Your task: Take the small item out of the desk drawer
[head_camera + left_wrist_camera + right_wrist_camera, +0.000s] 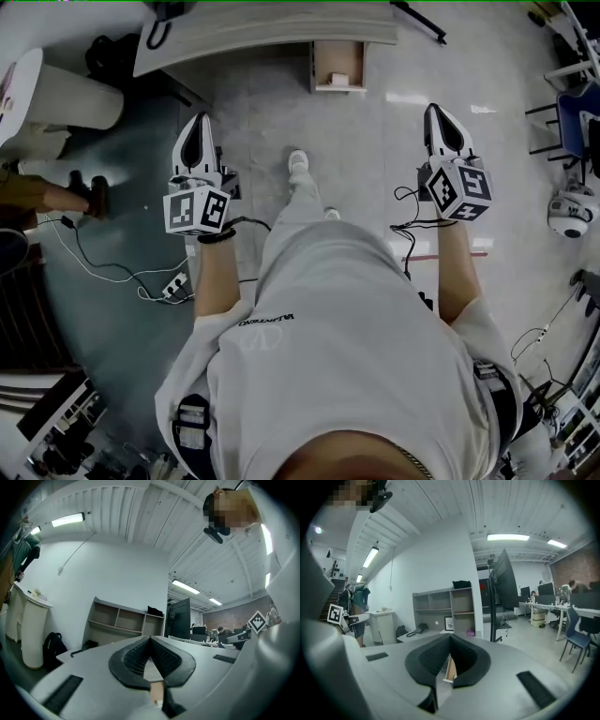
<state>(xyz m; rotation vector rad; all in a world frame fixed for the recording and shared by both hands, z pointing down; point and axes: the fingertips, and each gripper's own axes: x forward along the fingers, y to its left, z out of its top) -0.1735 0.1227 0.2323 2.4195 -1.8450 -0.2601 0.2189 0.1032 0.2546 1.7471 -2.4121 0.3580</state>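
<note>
Upper middle of the frame, the desk drawer (322, 66) stands open below the tabletop (262, 28); the small item (339, 79) lies inside; left tongs (198, 127) and right tongs (437, 114) are pressed together, empty, well apart from it.

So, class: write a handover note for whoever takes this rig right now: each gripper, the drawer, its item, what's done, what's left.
Left tongs: shut, empty, held in the air.
Right tongs: shut, empty, also in the air.
Drawer: open under the desk, ahead of both tongs, neither touching it.
Small item: pale, lying in the drawer.
Done: drawer stands open.
Left: step closer, open one pair of tongs, grip the item, lift it out.
</note>
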